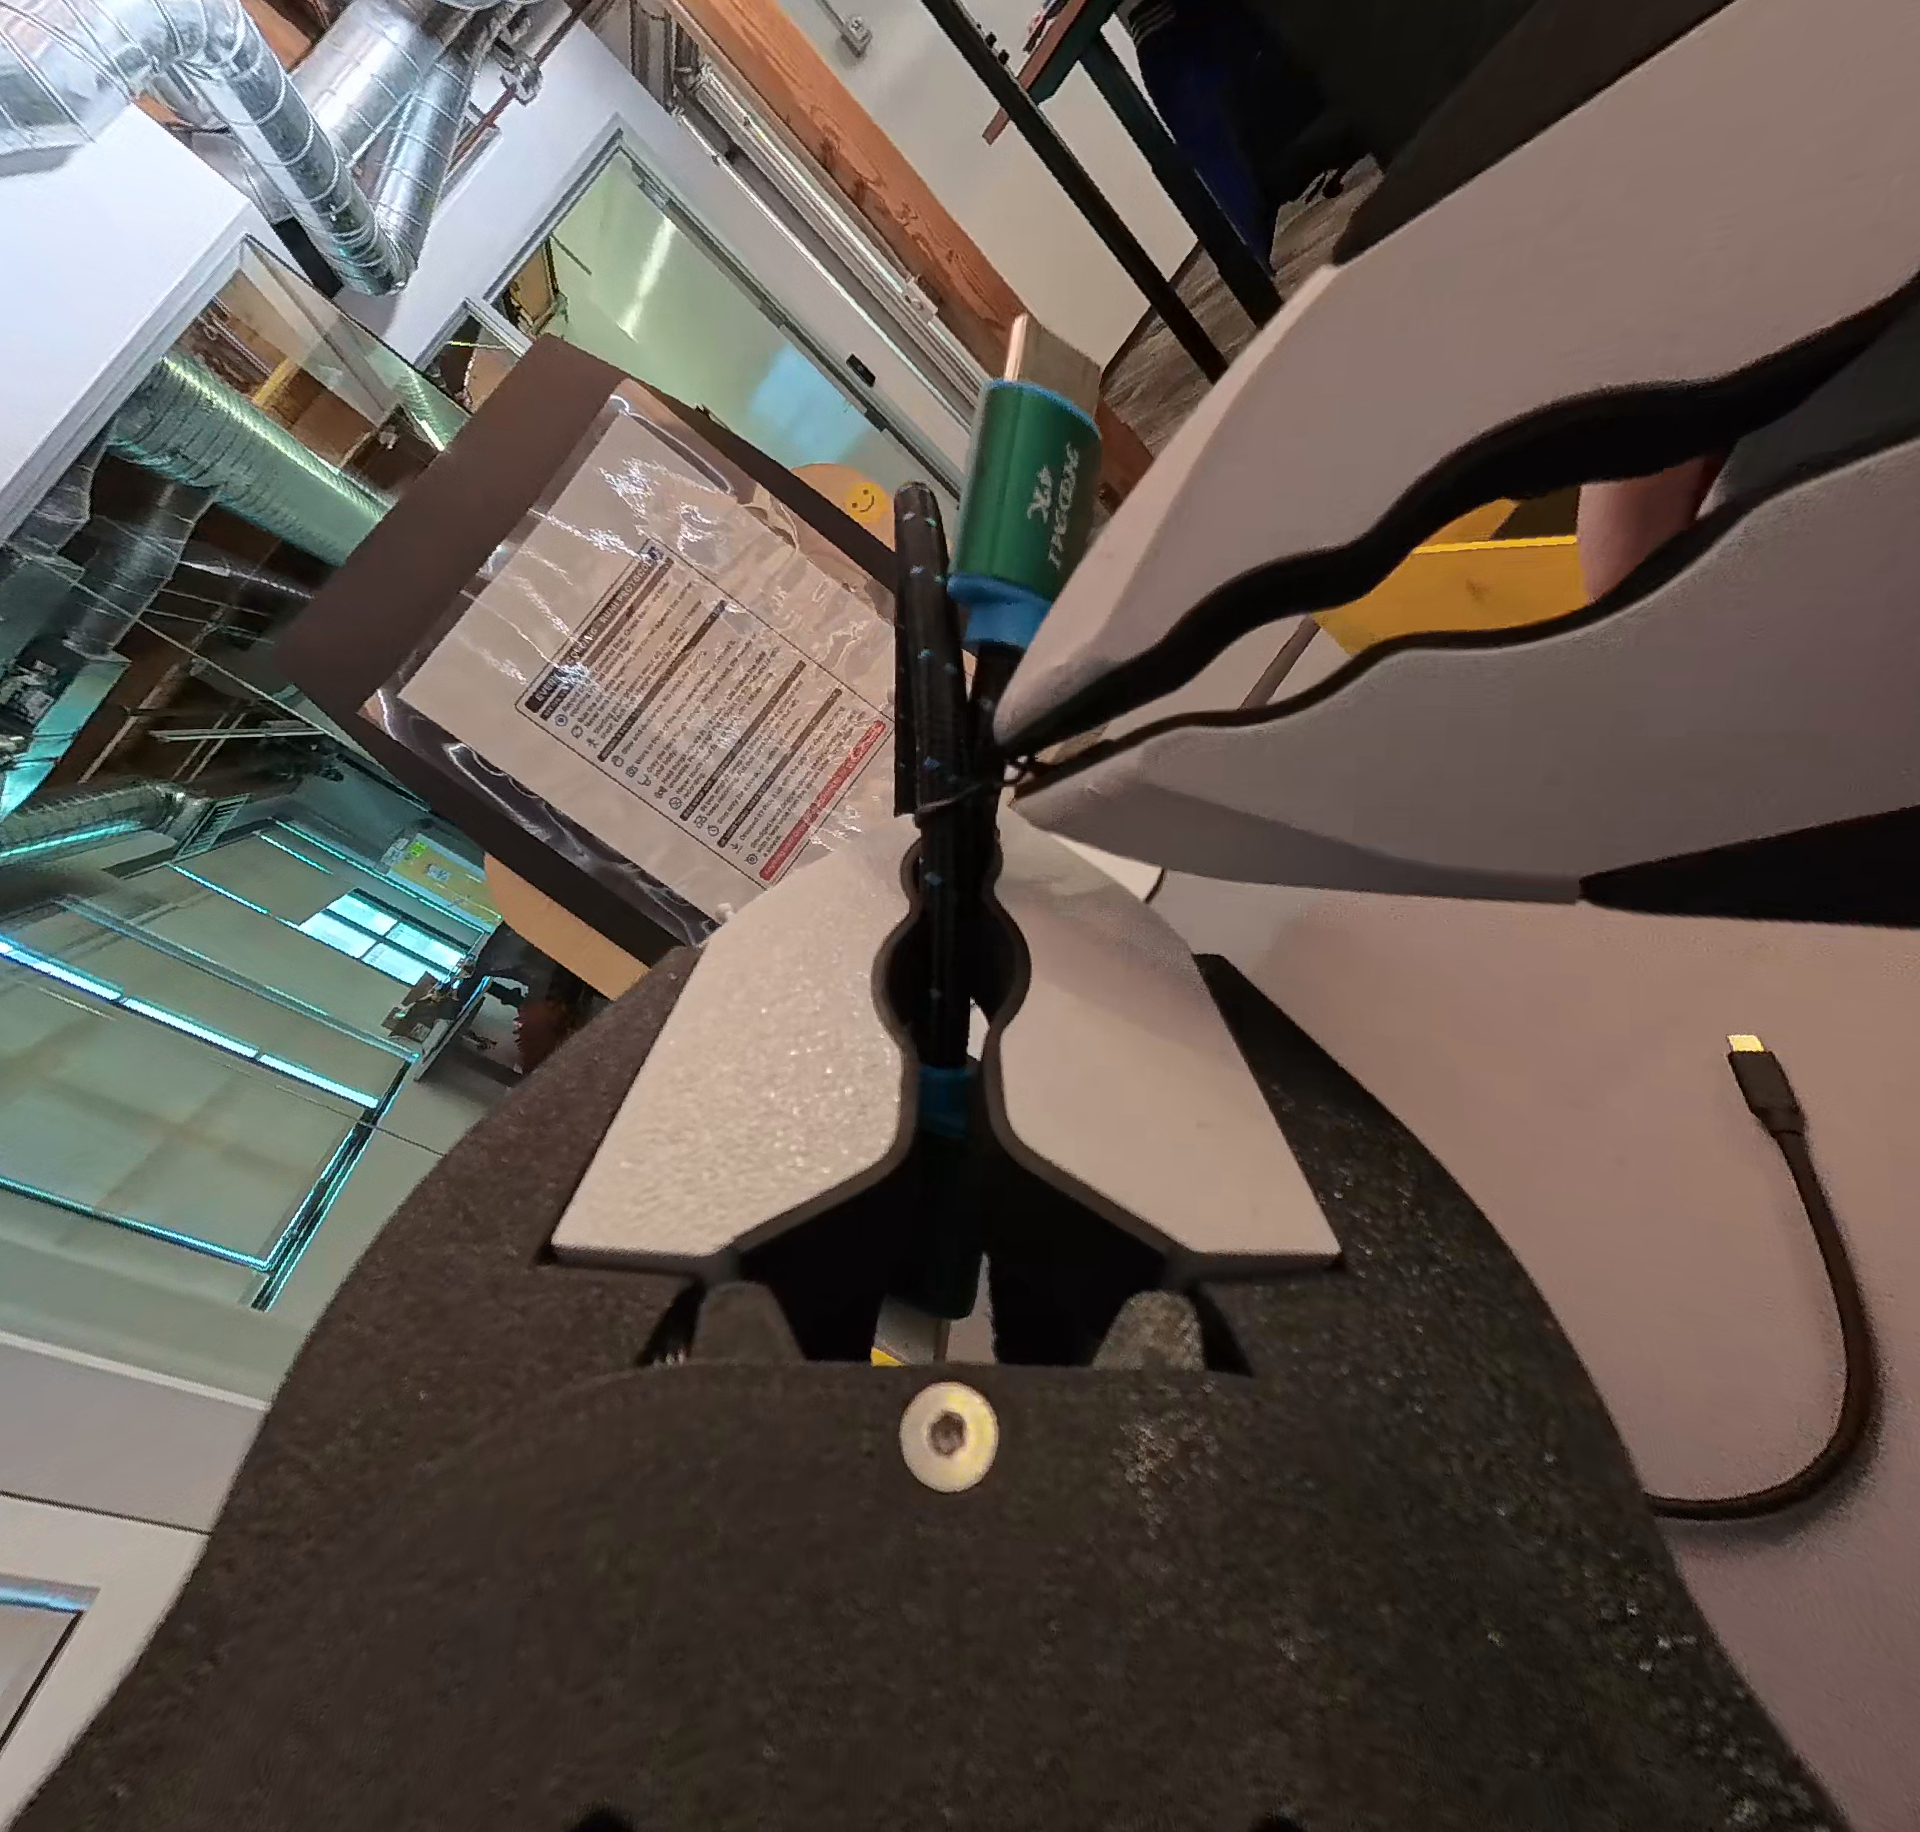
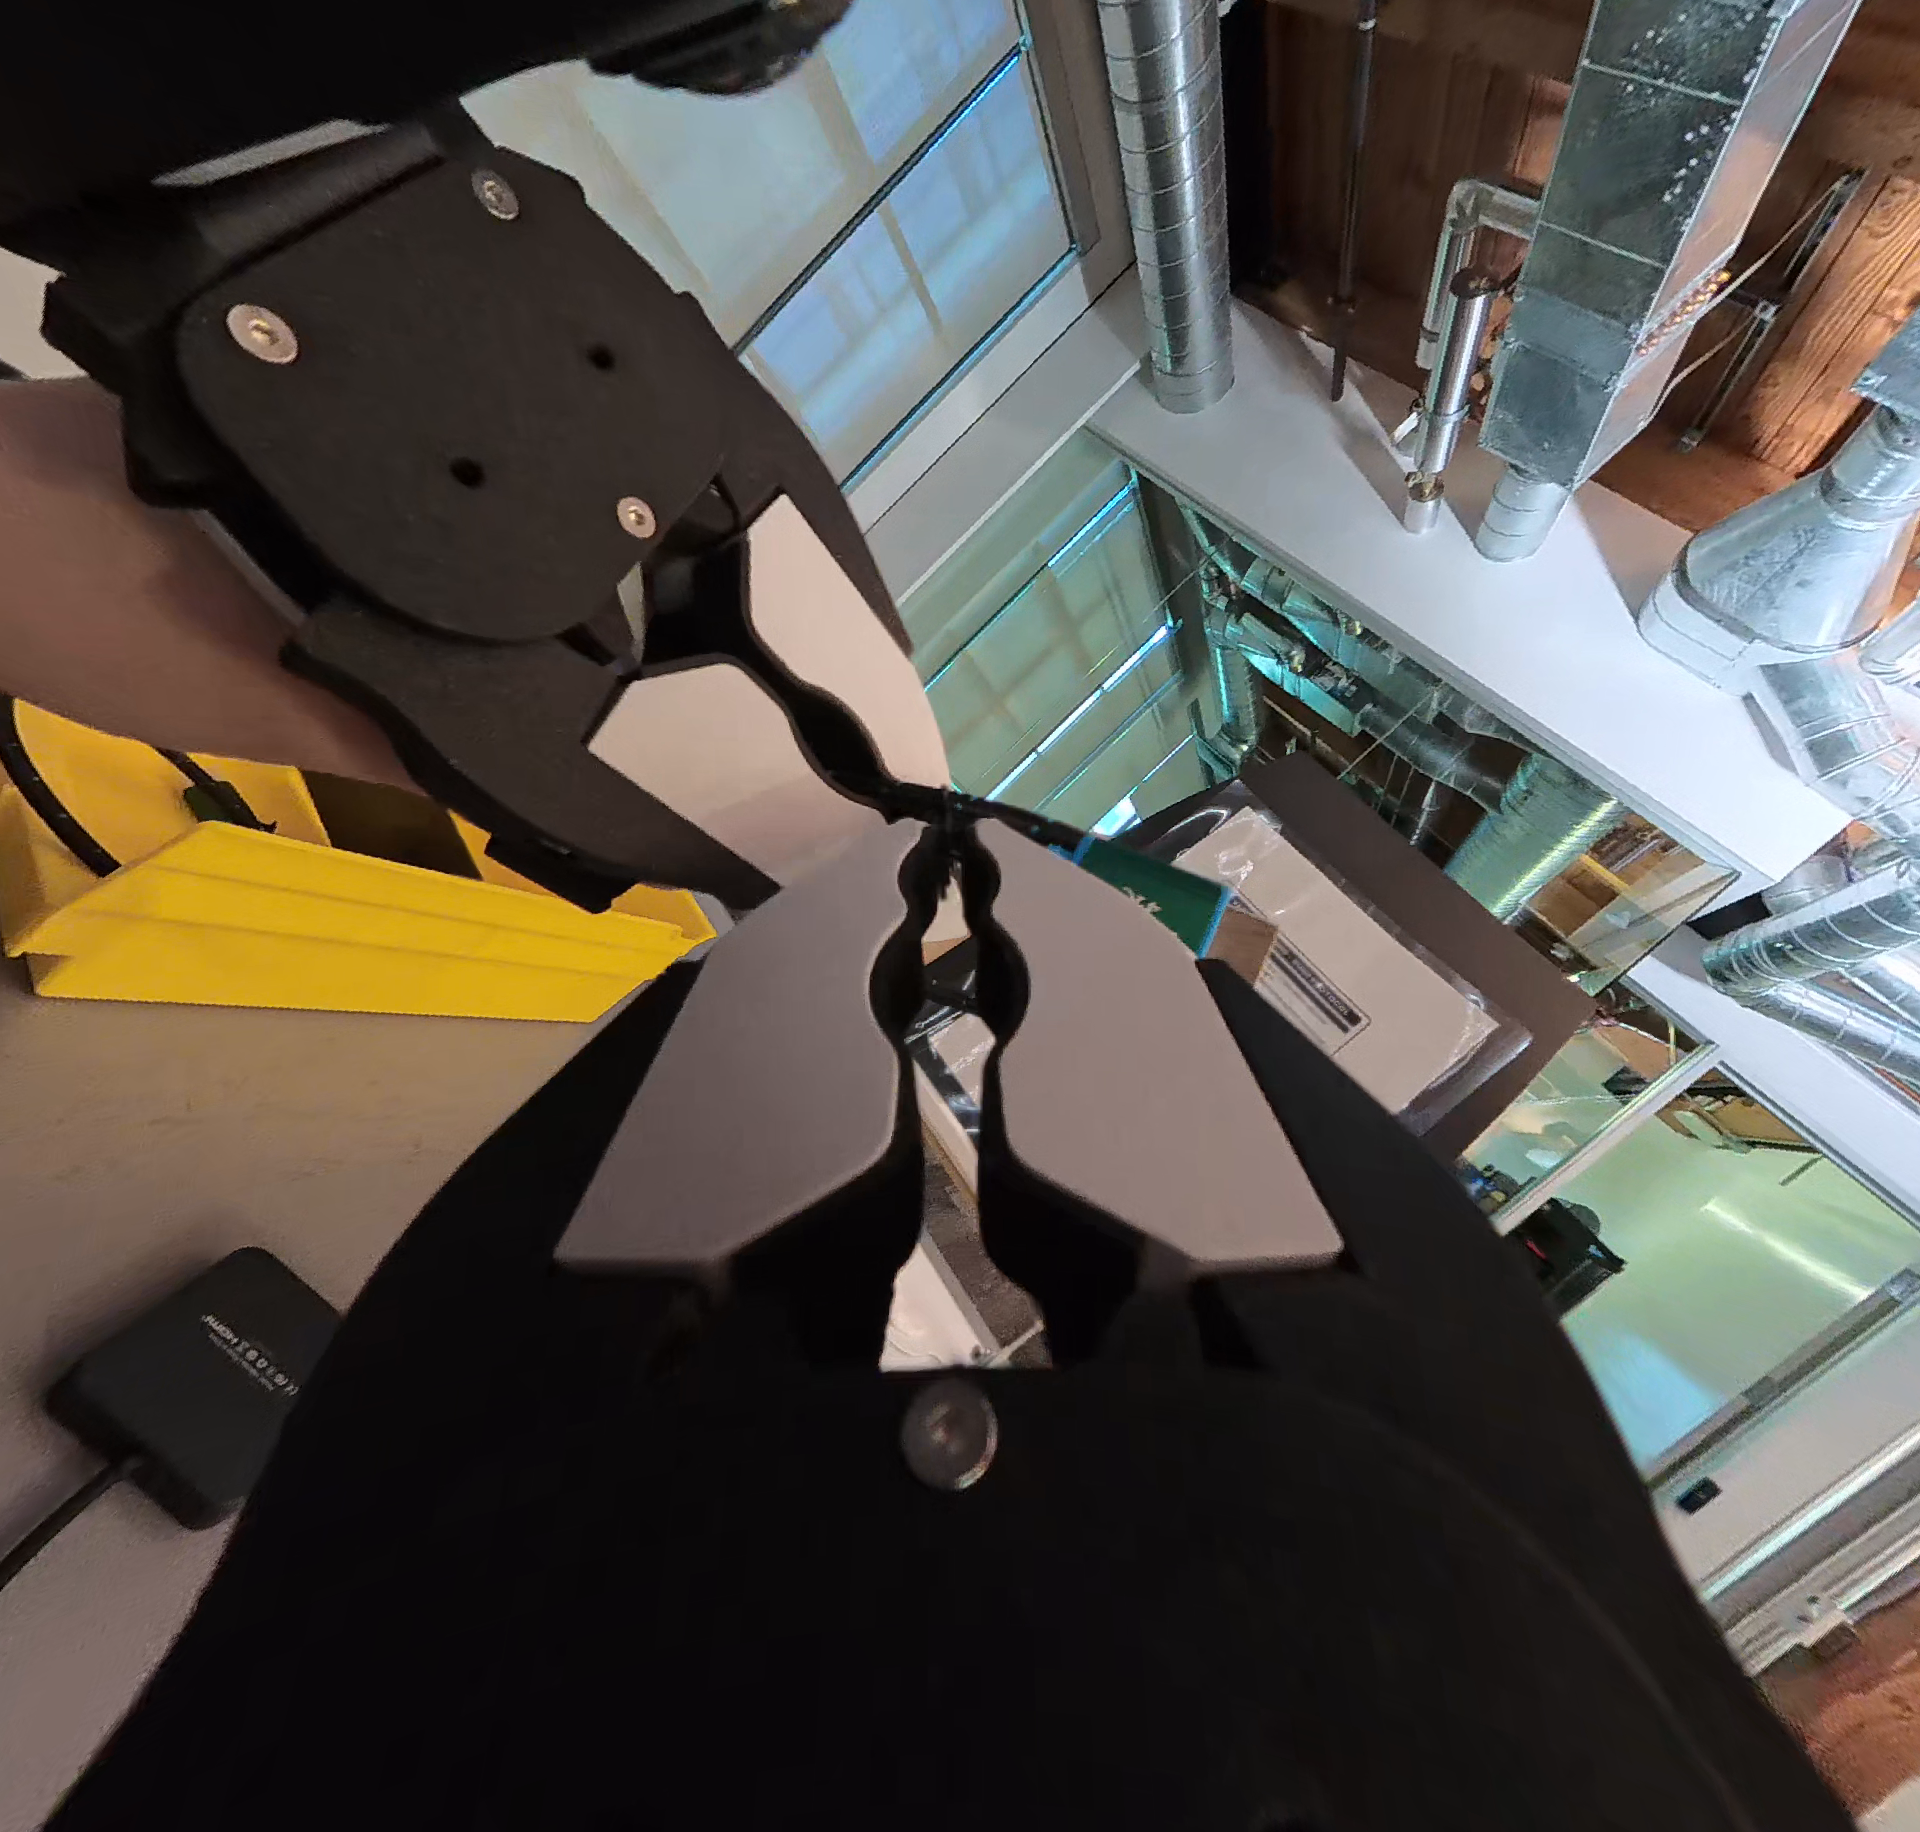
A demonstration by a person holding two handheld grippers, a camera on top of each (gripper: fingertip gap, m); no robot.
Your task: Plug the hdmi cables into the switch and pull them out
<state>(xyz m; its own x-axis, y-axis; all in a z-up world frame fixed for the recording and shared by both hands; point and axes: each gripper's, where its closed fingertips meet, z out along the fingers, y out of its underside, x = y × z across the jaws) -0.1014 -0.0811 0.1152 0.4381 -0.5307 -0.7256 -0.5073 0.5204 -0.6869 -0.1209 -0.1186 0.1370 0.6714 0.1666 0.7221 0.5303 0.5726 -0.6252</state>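
Green-shelled HDMI plug (image 1: 1023, 494) juts past the left gripper (image 1: 961, 847), clamped on its braided cable (image 1: 930, 660); right gripper (image 2: 951, 852) pinches the tie, while the switch (image 2: 197, 1387) lies at the table's near edge.

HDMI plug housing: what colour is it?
Green, with blue collars, on the HDMI plug housing; clearest in the left wrist view.

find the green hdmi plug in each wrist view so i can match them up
Left wrist view: the green hdmi plug sits upper centre, just beyond the left gripper, pointing up and away.
Right wrist view: it peeks out right of centre, just past the right gripper, mostly hidden behind a finger.
Shared landmark: the plastic-covered printed sheet on a dark board behind the plug in both views.
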